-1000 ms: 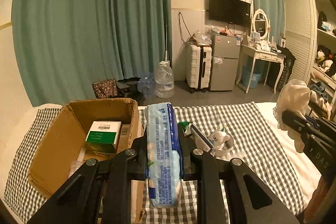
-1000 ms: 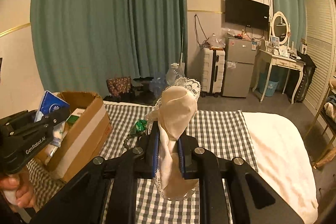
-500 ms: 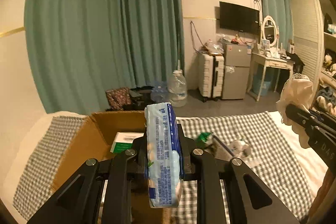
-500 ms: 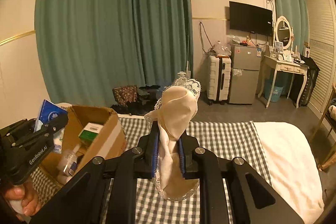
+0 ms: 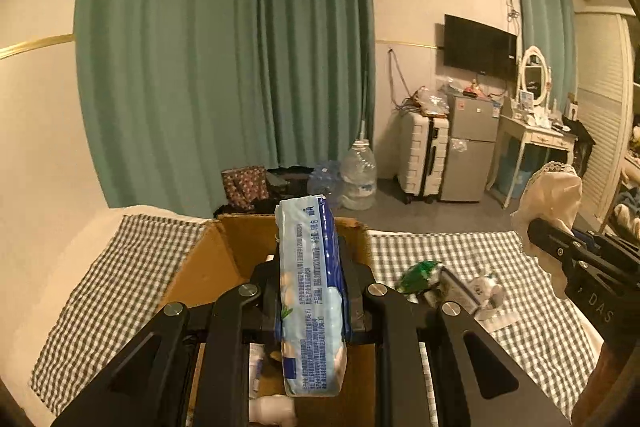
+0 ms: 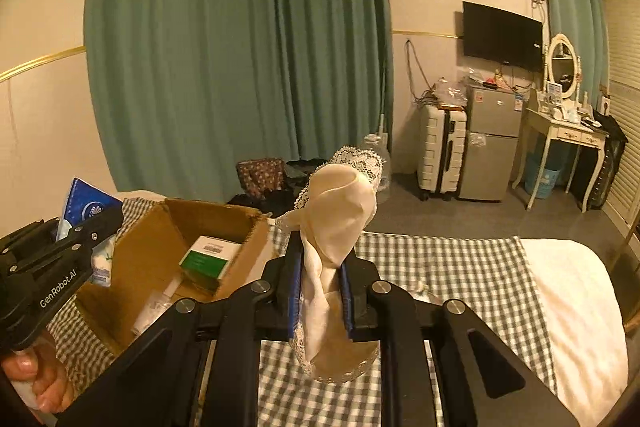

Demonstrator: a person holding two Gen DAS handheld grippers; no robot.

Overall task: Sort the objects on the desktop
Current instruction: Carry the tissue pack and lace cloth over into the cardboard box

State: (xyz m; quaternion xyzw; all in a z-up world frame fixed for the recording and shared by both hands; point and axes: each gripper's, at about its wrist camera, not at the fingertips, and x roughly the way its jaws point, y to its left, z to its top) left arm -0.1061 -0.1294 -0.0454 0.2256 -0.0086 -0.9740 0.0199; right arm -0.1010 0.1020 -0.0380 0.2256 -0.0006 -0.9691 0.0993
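My left gripper (image 5: 310, 267) is shut on a blue and white tissue pack (image 5: 311, 291), held upright over the open cardboard box (image 5: 224, 259). The pack also shows in the right wrist view (image 6: 86, 203) above the box (image 6: 160, 251). My right gripper (image 6: 320, 267) is shut on a cream lace-edged cloth (image 6: 338, 227), held above the checked cloth to the right of the box. The same cloth shows in the left wrist view (image 5: 554, 199). A green and white carton (image 6: 210, 257) and a clear bottle (image 6: 154, 307) lie inside the box.
A green wrapper (image 5: 418, 271), a small white figure (image 5: 486, 287) and other small items lie on the checked tablecloth (image 5: 460, 251) right of the box. A white bottle (image 5: 272, 405) lies in the box under the pack. White bedding (image 6: 568, 283) is at the right.
My left gripper has moved left with the tissue pack, from beside the box to over it. My right gripper has risen a little, still holding the cloth.
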